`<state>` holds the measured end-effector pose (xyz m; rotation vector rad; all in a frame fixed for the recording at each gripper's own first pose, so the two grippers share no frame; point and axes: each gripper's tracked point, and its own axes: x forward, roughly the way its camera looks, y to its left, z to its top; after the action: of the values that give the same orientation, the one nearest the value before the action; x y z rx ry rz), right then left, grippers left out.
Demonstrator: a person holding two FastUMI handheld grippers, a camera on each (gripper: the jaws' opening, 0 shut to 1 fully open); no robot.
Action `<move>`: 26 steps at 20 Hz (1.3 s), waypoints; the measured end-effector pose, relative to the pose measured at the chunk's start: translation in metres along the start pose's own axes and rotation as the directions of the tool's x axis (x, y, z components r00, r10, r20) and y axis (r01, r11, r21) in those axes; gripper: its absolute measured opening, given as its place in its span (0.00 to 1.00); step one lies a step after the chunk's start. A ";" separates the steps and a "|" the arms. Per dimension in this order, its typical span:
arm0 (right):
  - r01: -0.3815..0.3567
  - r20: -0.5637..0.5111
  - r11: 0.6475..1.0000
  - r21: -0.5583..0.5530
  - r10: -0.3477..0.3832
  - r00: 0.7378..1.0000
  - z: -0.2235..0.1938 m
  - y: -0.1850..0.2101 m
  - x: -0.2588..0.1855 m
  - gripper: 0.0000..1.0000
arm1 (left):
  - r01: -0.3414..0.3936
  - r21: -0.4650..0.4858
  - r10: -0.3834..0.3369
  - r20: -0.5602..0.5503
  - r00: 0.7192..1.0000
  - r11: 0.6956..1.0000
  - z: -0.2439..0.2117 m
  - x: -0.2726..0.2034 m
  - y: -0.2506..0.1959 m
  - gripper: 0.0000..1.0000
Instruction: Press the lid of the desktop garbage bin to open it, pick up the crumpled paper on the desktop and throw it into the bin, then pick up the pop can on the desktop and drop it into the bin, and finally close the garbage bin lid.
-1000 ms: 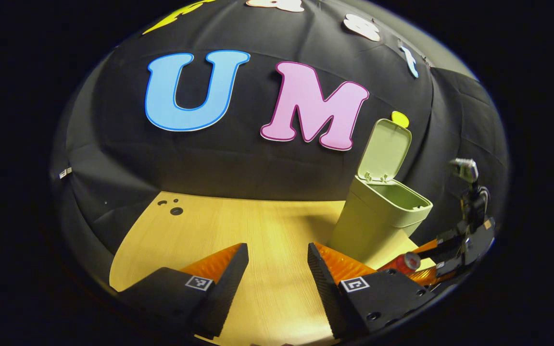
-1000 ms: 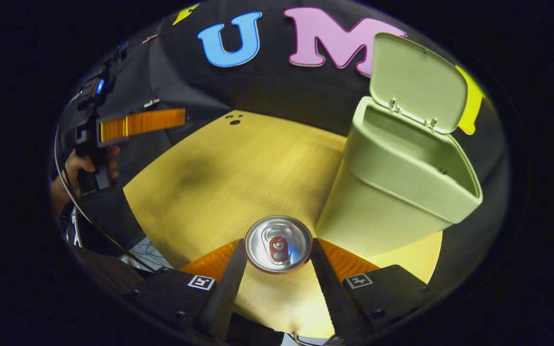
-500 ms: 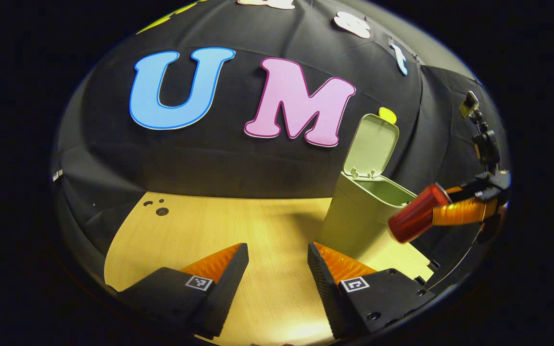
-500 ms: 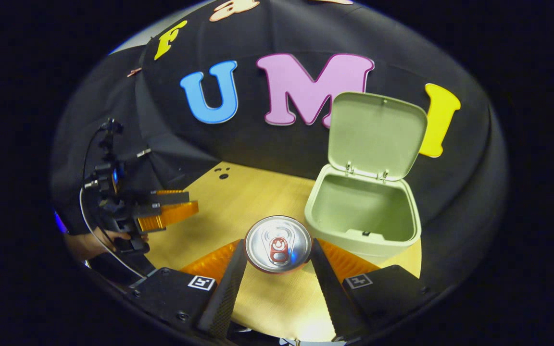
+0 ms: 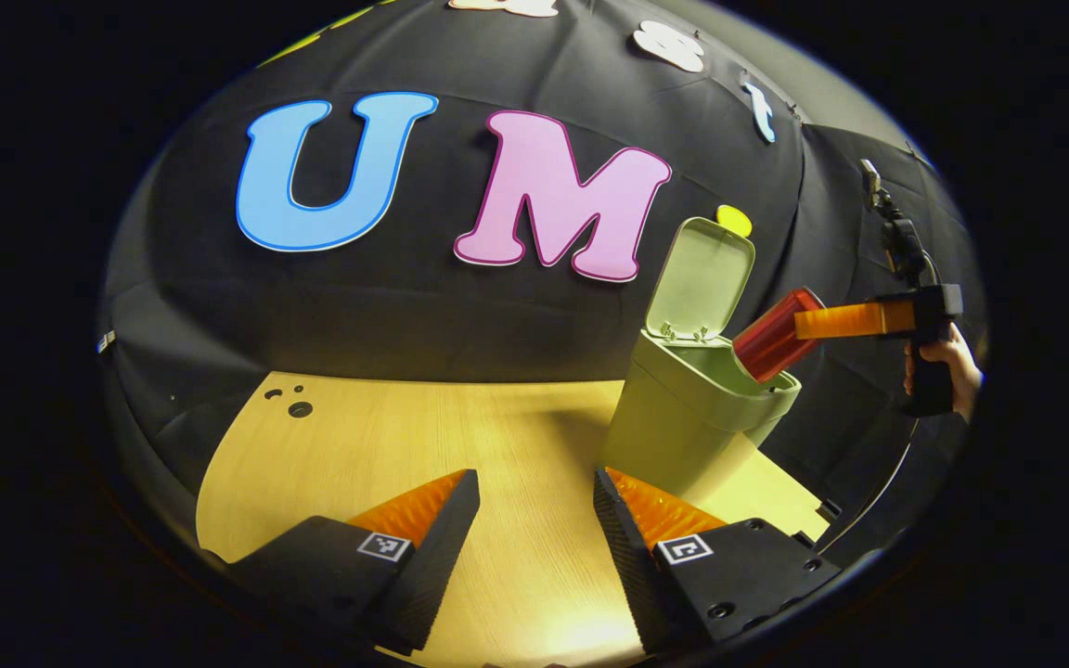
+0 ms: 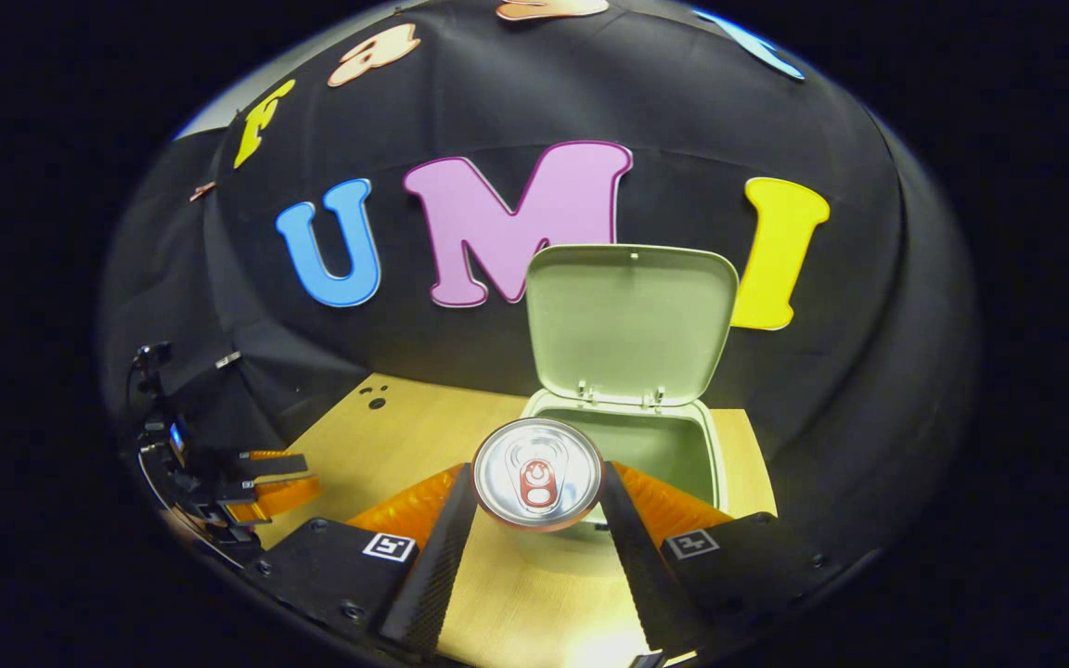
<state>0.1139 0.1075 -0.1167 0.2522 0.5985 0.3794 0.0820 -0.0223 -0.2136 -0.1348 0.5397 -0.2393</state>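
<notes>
The pale green bin (image 5: 683, 436) stands on the wooden table with its lid (image 5: 703, 278) tipped up and back. In the left gripper view the red pop can (image 5: 771, 336) hangs tilted over the bin's open mouth, clamped by the right gripper (image 5: 813, 323), which a hand (image 5: 957, 366) holds. In the right gripper view the can's silver top (image 6: 537, 472) sits between the fingers of my right gripper (image 6: 537, 520), just in front of the open bin (image 6: 664, 450) and its lid (image 6: 632, 320). My left gripper (image 5: 534, 529) is open low over the table, with nothing between its fingers.
The wooden table (image 5: 460, 436) has small holes (image 5: 298, 406) near its far left corner. The black cloth wall stands close behind the bin. The left gripper (image 6: 256, 482) shows far off at the left of the right gripper view.
The right gripper has lifted the can from the table and carried it up over the bin's opening. The left gripper has barely moved.
</notes>
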 end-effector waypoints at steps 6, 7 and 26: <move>0.041 -0.041 0.999 0.005 -0.041 0.998 -0.011 -0.024 0.048 0.82 | 0.009 -0.014 -0.009 -0.006 1.000 1.000 -0.002 0.002 0.000 0.82; 0.047 -0.050 0.999 0.005 -0.046 0.998 -0.014 -0.027 0.053 0.82 | 0.010 -0.018 -0.010 -0.010 1.000 1.000 -0.003 0.003 0.000 0.82; 0.078 -0.214 0.996 0.032 -0.070 0.974 -0.082 -0.033 0.099 0.83 | 0.024 -0.060 -0.023 0.014 1.000 0.998 -0.002 0.039 0.001 0.83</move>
<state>0.1501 0.1286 -0.2429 0.2286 0.8250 0.3245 0.1133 -0.0312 -0.2342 -0.2010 0.5330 -0.2450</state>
